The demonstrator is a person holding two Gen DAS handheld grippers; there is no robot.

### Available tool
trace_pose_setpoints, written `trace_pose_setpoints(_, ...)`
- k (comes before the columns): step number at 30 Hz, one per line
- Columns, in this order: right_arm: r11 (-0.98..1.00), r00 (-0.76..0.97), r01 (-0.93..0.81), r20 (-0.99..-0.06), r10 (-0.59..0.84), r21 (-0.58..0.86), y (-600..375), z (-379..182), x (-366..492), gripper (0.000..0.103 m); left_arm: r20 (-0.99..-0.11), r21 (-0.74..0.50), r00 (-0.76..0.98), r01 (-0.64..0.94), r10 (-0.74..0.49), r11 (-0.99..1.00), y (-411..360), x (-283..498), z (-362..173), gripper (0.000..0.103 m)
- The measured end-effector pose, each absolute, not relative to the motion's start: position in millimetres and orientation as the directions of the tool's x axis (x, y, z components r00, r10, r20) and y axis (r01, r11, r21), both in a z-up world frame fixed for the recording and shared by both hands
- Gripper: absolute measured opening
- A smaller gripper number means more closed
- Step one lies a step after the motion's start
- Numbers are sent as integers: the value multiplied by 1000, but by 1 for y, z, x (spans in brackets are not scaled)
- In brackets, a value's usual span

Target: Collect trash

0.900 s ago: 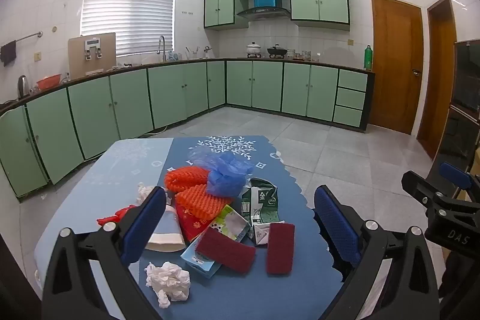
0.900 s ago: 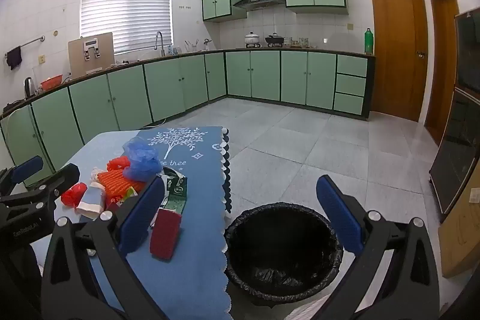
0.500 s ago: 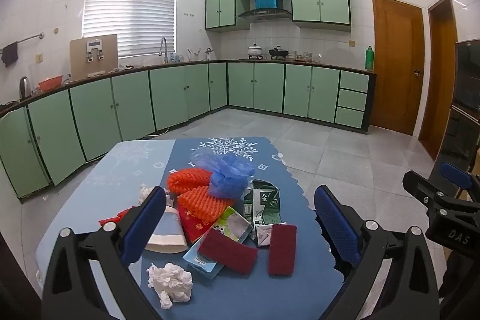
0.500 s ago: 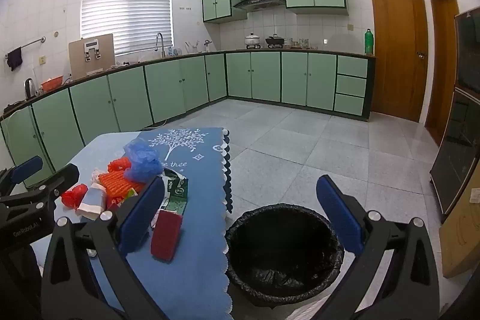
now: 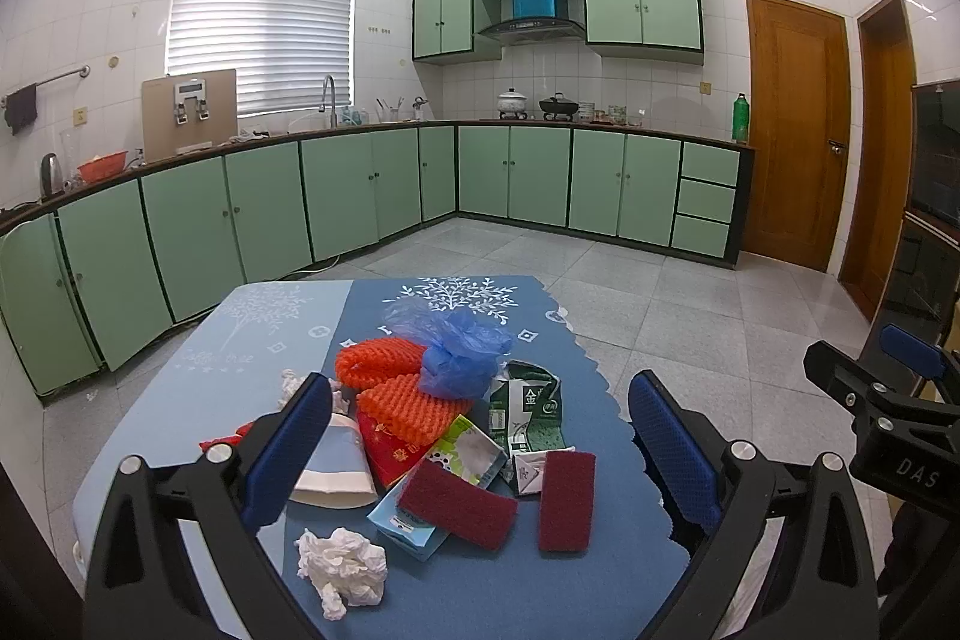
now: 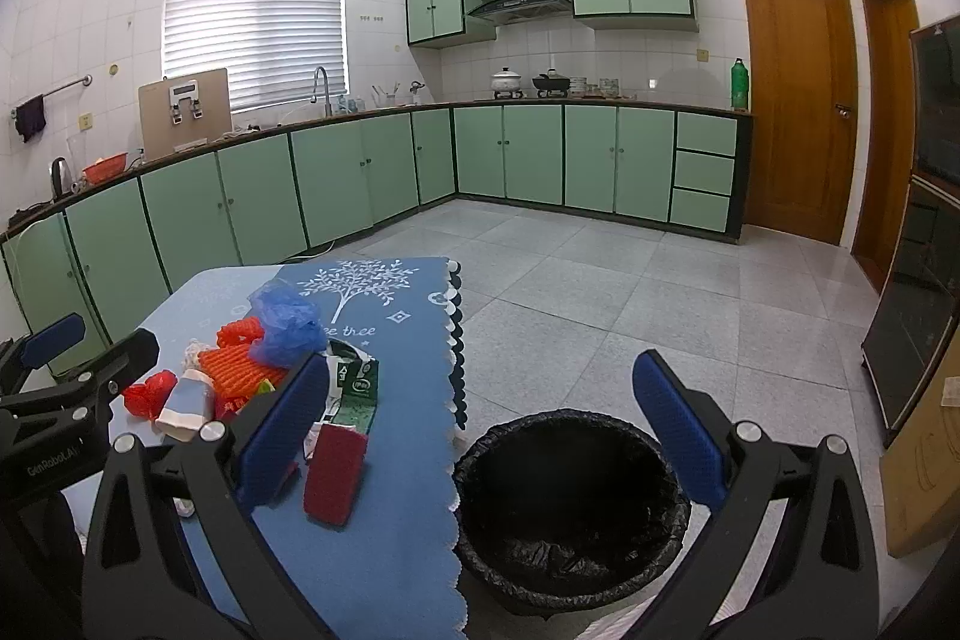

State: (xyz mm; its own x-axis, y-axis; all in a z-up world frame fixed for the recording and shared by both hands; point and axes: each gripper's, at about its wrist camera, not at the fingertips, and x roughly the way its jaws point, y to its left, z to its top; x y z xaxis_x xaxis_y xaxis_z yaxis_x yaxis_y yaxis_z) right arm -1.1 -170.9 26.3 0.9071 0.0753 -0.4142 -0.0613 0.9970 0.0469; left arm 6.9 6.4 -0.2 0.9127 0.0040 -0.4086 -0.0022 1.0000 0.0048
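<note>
Trash [image 5: 444, 424] heaped mid-table [image 5: 252, 340], untouched; bin [image 6: 570, 508] on floor just right of table edge. Left gripper [image 5: 480, 454] and right gripper [image 6: 480, 436] both spread wide, empty. Risk: crumpled tissue [image 5: 342, 571] or blue bag [image 5: 462, 358] slipping from pads, missing bin. Bin visible only from right wrist; tissue clear only from left.

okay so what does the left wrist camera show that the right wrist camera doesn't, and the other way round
Only the left wrist view shows the crumpled white tissue at the near edge of the table and a second maroon scouring pad lying on a light blue carton.

Only the right wrist view shows the black-lined trash bin on the floor beside the table, with nothing but its liner visible inside.

Both show the blue plastic bag, the orange foam nets, the green carton, one maroon pad, and open, empty tools.
</note>
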Motion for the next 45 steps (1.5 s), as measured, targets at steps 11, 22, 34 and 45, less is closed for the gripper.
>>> trace_pose_setpoints(11,997,907,-60,-415,75,48,-167,31,-1,98,-404,8,915,-6,8,1000,3,0,6,97)
trace_pose_setpoints(22,997,905,-61,-418,77,52,-170,28,1,98,-404,8,915,-4,7,1000,6,0,9,97)
trace_pose_setpoints(34,997,903,-60,-423,77,53,-171,24,3,98,-404,9,915,-6,9,1000,3,1,4,97)
trace_pose_setpoints(45,997,903,-58,-424,76,54,-171,23,3,98,-404,10,915,-6,9,1000,3,1,4,97)
